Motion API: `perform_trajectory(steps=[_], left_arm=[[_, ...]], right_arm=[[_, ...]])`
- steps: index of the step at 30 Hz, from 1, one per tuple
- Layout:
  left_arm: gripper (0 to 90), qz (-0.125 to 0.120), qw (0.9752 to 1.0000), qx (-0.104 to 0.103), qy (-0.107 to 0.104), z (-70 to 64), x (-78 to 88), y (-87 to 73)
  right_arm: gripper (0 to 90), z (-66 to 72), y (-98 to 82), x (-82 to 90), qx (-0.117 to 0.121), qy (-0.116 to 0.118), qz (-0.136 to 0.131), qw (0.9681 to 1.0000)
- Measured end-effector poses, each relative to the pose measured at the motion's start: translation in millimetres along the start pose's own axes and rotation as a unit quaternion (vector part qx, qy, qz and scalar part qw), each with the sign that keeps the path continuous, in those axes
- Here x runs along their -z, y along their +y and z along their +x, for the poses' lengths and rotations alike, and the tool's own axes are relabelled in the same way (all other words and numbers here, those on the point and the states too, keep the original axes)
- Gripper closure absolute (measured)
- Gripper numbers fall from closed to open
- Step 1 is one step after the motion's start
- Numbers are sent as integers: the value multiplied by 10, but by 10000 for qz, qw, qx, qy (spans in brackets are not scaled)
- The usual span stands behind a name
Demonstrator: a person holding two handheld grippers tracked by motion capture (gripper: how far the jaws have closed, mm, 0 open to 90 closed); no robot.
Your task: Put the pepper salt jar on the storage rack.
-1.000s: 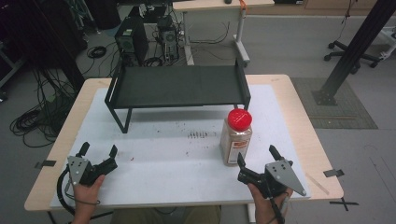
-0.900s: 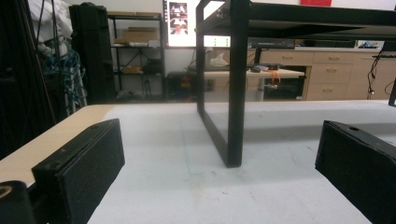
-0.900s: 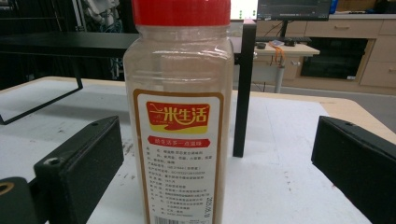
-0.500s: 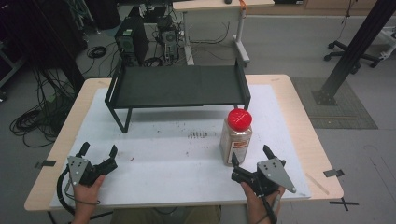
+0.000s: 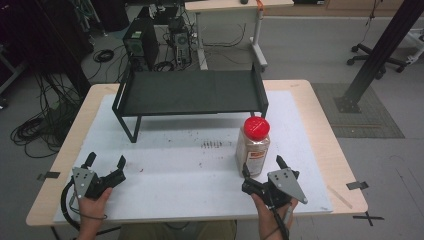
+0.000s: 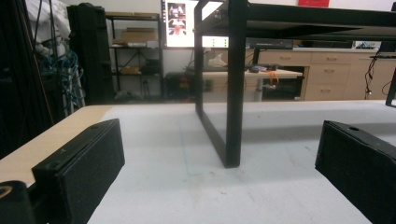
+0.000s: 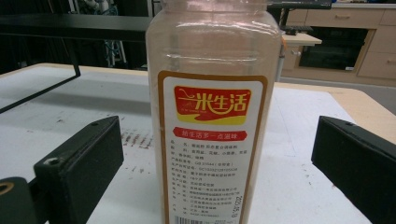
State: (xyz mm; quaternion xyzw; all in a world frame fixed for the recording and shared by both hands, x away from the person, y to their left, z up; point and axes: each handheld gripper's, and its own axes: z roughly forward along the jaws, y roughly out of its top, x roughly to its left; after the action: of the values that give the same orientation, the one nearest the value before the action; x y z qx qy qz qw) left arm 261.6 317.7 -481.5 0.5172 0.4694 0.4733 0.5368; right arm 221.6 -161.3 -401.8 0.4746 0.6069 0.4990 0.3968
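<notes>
1. Since the earlier frames the right gripper [image 5: 261, 169] has slid from the lower right of the high view up and leftward toward the jar [image 5: 253, 146], so that its fingers [image 5: 245, 171] now reach the jar's base; the left gripper [image 5: 105, 161] has kept its place at the lower left.
2. The jar stands upright on the white mat [image 5: 190, 165] of the counter [image 5: 320, 125], right of centre in the high view, just in front of the right end of the black shelf [image 5: 192, 92].
3. It has a red cap [image 5: 256, 127], clear walls with a pale brown filling, and a white label with a red and yellow panel [image 7: 212, 105].
4. In the right gripper view the jar rises in the middle of the frame between the two black fingers, which stand spread wide at the lower left and lower right; a gap shows on each side, so they seem not to touch it, though the lowest part is cut off by the frame edge.
5. The left gripper's fingers [image 6: 79, 163] are also spread apart and hold nothing; in the left gripper view they frame a leg of the black shelf [image 6: 233, 84], which stands well beyond them.
6. A hand [image 5: 92, 207] holds the left gripper at the bottom left edge, and another hand [image 5: 267, 217] holds the right one at the bottom right.
</notes>
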Motion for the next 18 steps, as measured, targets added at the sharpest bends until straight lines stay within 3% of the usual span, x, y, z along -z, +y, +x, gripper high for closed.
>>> perform_trajectory(steps=[18], left_arm=[[16,-11,10000,11,-20,2,1,0]], right_arm=[[19,32,-79,-121,-92,-82,71,9999]])
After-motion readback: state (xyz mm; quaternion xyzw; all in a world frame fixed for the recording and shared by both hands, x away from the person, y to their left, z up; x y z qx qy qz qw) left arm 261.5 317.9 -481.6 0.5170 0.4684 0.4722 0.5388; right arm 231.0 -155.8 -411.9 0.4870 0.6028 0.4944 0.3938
